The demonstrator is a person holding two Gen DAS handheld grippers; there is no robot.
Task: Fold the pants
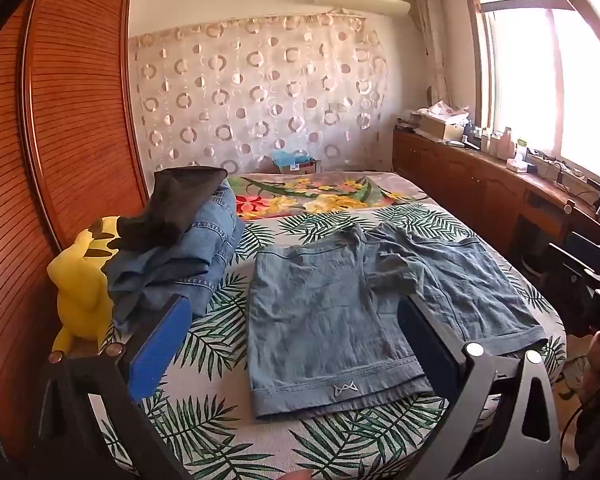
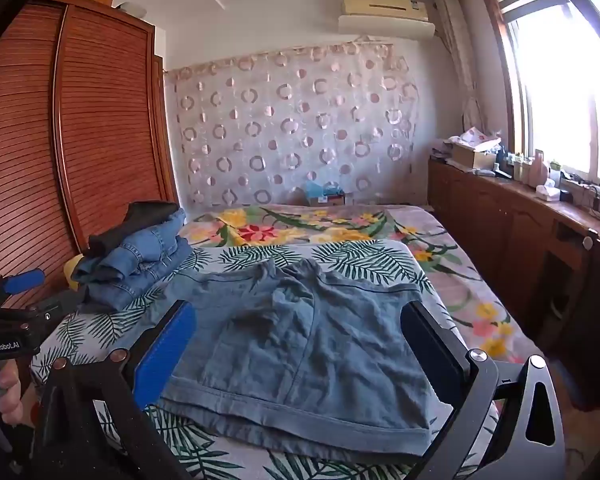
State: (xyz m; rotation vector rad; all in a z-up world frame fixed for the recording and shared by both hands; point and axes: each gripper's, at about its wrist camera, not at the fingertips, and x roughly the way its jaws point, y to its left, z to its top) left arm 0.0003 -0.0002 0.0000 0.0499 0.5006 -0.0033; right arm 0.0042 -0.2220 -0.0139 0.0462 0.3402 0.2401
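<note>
Item: blue-grey shorts, lying spread flat on the palm-print sheet, hems nearest you. Fabric is looking thin, crinkled, limp, bunching at the crotch. Risk: you may be pinching one layer only, dragging wrinkles into the fold. Left gripper and right gripper are hovering spread, holding nothing. Beside the shorts: stacked denim.

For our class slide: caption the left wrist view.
Open left hand-held gripper above blue shorts spread flat on the bed.

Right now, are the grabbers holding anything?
No. The left gripper and right gripper are both open above the blue shorts, gripping nothing.
</note>
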